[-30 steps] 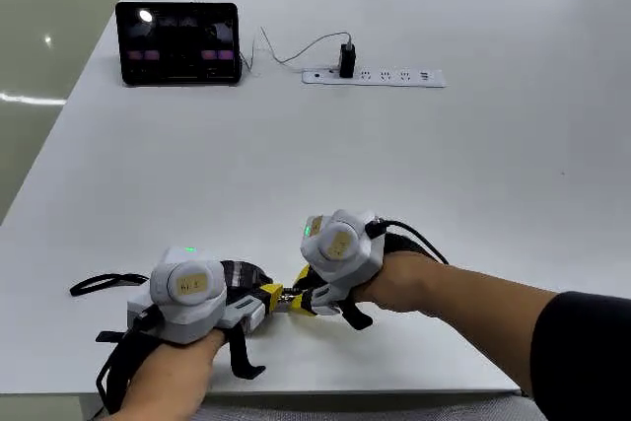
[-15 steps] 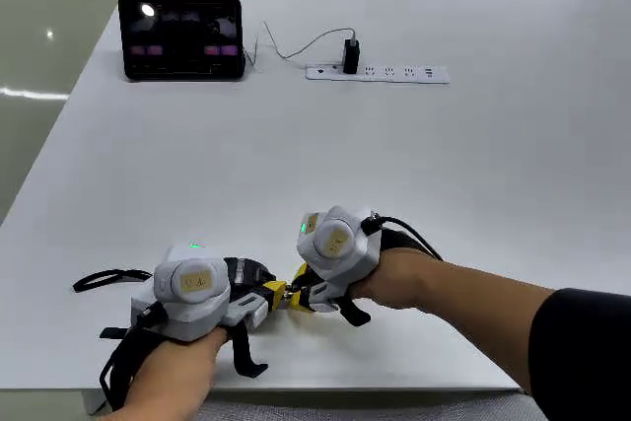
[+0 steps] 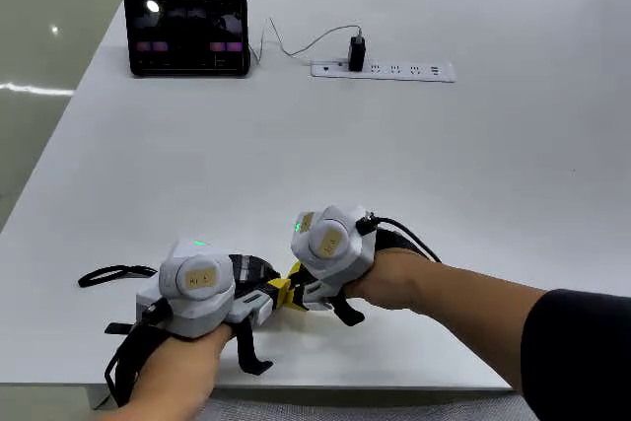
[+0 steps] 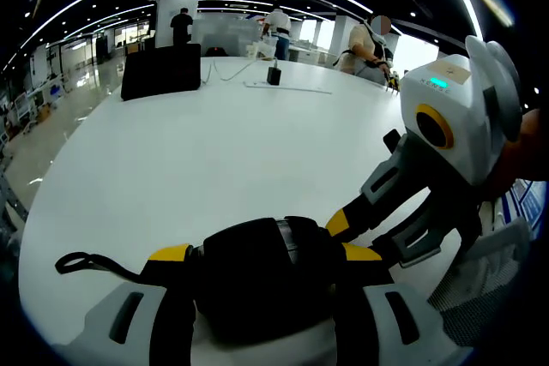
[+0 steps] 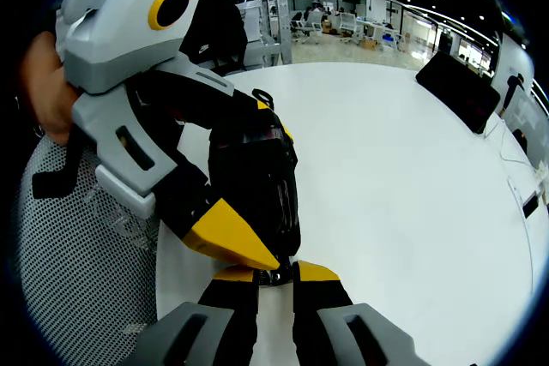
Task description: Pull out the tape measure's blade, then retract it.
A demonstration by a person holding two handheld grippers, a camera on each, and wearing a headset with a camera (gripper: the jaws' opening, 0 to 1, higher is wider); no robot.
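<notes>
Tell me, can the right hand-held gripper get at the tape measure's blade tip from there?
Probably yes: the right hand-held gripper looks shut on the blade tip at the front of the tape measure. The left hand-held gripper clamps that tape measure by its sides, leaving that end free.

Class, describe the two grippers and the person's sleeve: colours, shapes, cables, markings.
The left gripper and right gripper share rounded white-grey housings with tan labels and green lights, black jaws tipped yellow, black straps. A black cable leaves the right one. The sleeve is dark.
</notes>
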